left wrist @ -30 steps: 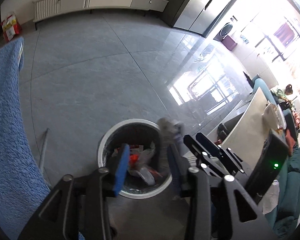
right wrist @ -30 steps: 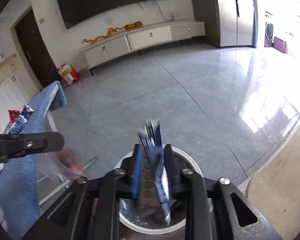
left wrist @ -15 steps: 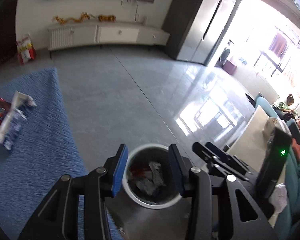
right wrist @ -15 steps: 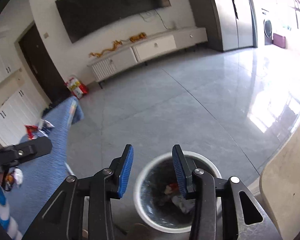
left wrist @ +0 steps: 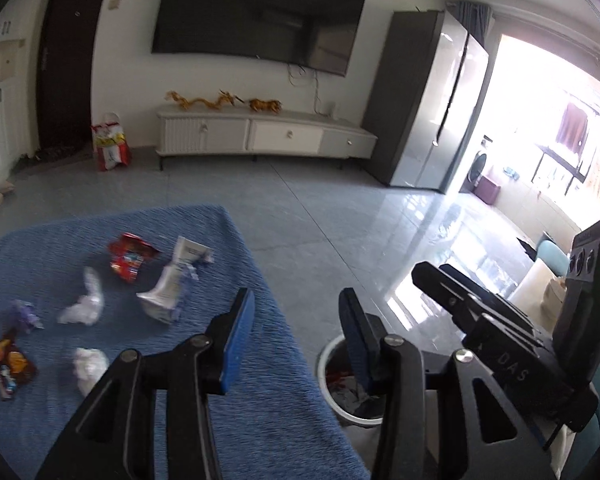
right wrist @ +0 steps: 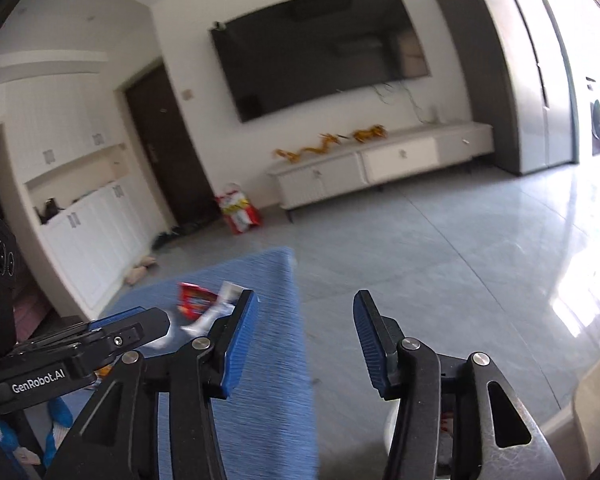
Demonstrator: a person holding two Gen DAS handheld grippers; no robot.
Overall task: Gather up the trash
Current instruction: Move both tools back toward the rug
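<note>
Several pieces of trash lie on a blue cloth-covered table (left wrist: pixel 260 400): a red wrapper (left wrist: pixel 130 258), a white-blue wrapper (left wrist: pixel 172 284), crumpled white tissues (left wrist: pixel 82 308), a dark snack packet (left wrist: pixel 8 364). A white trash bin (left wrist: pixel 340 392) with rubbish inside stands on the floor by the table's right edge. My left gripper (left wrist: pixel 296 336) is open and empty above the table edge and bin. My right gripper (right wrist: pixel 304 340) is open and empty; the red wrapper (right wrist: pixel 194 300) and the blue table (right wrist: pixel 268 380) show there, the bin's rim (right wrist: pixel 390 424) low between the fingers.
Grey tiled floor (left wrist: pixel 340 220) stretches to a white TV cabinet (left wrist: pixel 260 136) and wall TV. A red bag (left wrist: pixel 110 148) stands by the dark door. A tall grey cabinet (left wrist: pixel 428 112) is at right. A beige table edge (right wrist: pixel 588 420) lies at the lower right.
The right gripper let go of a dark blue wrapper over the bin and opened. Both grippers rose and tilted up from the bin toward the table with trash.
</note>
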